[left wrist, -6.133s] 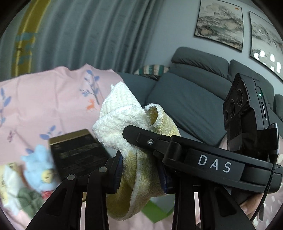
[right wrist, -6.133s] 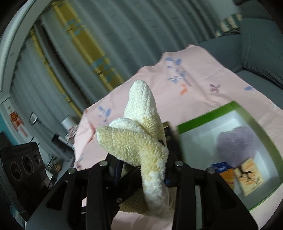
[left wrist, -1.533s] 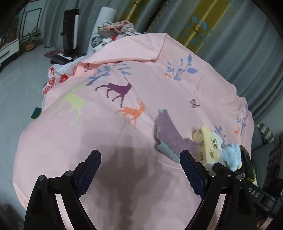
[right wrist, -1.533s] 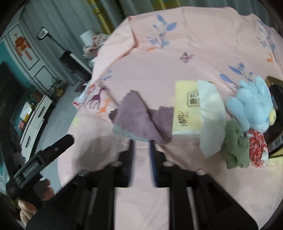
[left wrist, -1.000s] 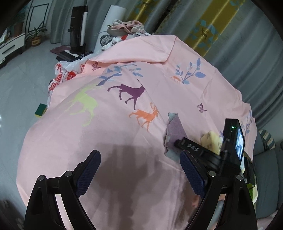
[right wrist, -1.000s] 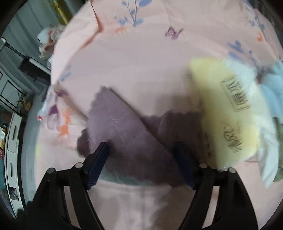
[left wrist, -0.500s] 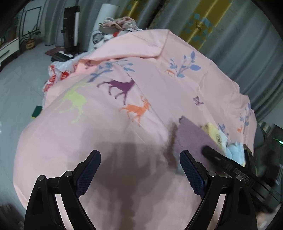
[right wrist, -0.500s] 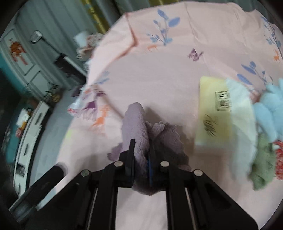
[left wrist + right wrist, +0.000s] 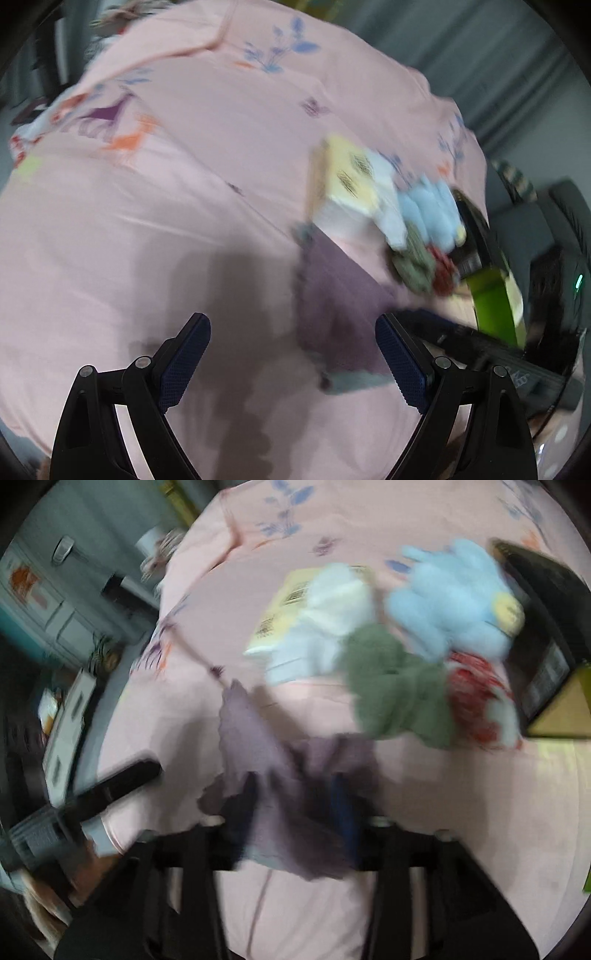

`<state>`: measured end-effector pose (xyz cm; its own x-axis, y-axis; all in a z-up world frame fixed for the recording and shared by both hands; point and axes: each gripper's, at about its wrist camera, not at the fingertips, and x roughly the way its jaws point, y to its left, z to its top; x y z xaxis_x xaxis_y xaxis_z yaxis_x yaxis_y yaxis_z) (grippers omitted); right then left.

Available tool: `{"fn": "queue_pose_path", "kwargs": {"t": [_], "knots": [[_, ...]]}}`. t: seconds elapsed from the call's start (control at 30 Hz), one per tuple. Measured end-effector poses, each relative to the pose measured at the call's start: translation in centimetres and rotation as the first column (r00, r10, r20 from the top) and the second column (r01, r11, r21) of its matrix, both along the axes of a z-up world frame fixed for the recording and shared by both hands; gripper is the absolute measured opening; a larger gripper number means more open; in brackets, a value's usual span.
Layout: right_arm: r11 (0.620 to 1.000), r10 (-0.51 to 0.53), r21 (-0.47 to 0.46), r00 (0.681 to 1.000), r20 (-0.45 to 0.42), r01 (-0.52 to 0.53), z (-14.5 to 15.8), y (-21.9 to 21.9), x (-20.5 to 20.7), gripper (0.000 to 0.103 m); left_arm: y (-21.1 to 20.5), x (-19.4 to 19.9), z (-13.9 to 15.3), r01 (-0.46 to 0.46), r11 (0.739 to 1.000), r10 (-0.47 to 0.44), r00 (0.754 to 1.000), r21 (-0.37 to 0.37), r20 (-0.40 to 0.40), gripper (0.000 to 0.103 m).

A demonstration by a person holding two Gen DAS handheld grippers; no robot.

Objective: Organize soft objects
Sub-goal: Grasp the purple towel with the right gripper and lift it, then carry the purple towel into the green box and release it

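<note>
A: Where is there open room, taking the purple cloth (image 9: 332,295) as the mark?

B: To its left, in the left wrist view, the pink sheet (image 9: 166,192) lies bare right out to its rounded edge, with only printed deer and leaves on it. Beyond the cloth and to its right things crowd close: a yellow tissue pack (image 9: 347,177), then a blue plush toy (image 9: 430,214), a green plush piece (image 9: 413,269) and a red one (image 9: 441,278), all bunched together.

A: And further right of the cloth?

B: A black box (image 9: 546,627) and a green-rimmed tray (image 9: 491,299), near the sheet's far side. A grey sofa shows past that edge.

A: Counts?

B: One purple cloth, one tissue pack, one blue toy, one green piece, one red piece, one black box, one tray. Two grippers.

A: Their jaws?

B: The left gripper (image 9: 291,362) stands wide apart with nothing between its pads, just left of the cloth. The right gripper (image 9: 299,812) is blurred; its jaws are opening with the purple cloth bunched between them, and I cannot tell whether the pads press on it.
</note>
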<state>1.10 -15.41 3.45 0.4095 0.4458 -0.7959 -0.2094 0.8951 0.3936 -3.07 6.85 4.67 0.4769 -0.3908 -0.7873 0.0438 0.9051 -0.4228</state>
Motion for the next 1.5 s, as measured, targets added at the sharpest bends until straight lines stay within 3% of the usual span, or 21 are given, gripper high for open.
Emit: {"fn": "queue_pose_path", "kwargs": {"t": [0.2, 0.27, 0.37, 0.47, 0.6, 0.7, 0.77, 0.9, 1.2, 1.5], "knots": [[0.997, -0.023, 0.079, 0.999, -0.026, 0.025, -0.1, -2.0, -0.6, 0.068, -4.7, 0.3, -2.1, 0.110, 0.992, -0.106, 0.992, 0.064, -0.063, 0.091], [0.994, -0.015, 0.105, 0.997, -0.069, 0.023, -1.3, -2.0, -0.4, 0.068, -5.8, 0.3, -2.0, 0.113, 0.986, -0.108, 0.993, 0.126, -0.044, 0.091], [0.992, -0.027, 0.122, 0.990, -0.140, 0.044, -3.4, -2.1, 0.3, 0.068, -7.0, 0.3, -2.0, 0.135, 0.982, -0.131, 0.991, 0.134, -0.035, 0.091], [0.991, -0.012, 0.134, 0.995, -0.101, 0.026, -3.2, -2.3, -0.3, 0.065, -8.1, 0.3, -2.0, 0.153, 0.975, -0.152, 0.988, 0.162, -0.019, 0.079], [0.980, 0.022, 0.197, 0.990, -0.137, 0.006, -4.2, -2.1, 0.0, 0.037, -8.8, 0.4, -1.8, 0.183, 0.978, -0.183, 0.983, 0.104, -0.005, 0.052], [0.978, 0.010, 0.208, 0.991, -0.136, 0.018, -3.9, -2.6, -0.3, 0.032, -9.3, 0.6, -1.4, 0.202, 0.976, -0.203, 0.979, 0.080, 0.002, 0.038], [0.975, -0.001, 0.220, 0.993, -0.122, 0.028, -3.2, -3.3, -0.9, 0.032, -9.9, 0.6, -0.7, 0.212, 0.974, -0.214, 0.977, 0.078, 0.021, 0.036], [0.969, -0.021, 0.244, 0.999, -0.035, 0.029, -0.2, -4.8, -1.8, 0.032, -11.2, -0.5, 2.6, 0.219, 0.970, -0.232, 0.963, 0.107, 0.137, 0.036], [0.965, -0.119, 0.255, 0.972, 0.200, 0.066, 6.6, -10.9, -5.2, 0.033, -16.8, -2.6, 8.6, 0.288, 0.944, -0.329, 0.872, 0.163, 0.363, 0.036], [0.942, -0.313, 0.232, 0.882, 0.352, 0.242, 10.1, -18.2, -7.3, 0.034, -25.3, -2.1, 11.4, 0.441, 0.881, -0.467, 0.746, 0.173, 0.475, 0.036]]}}
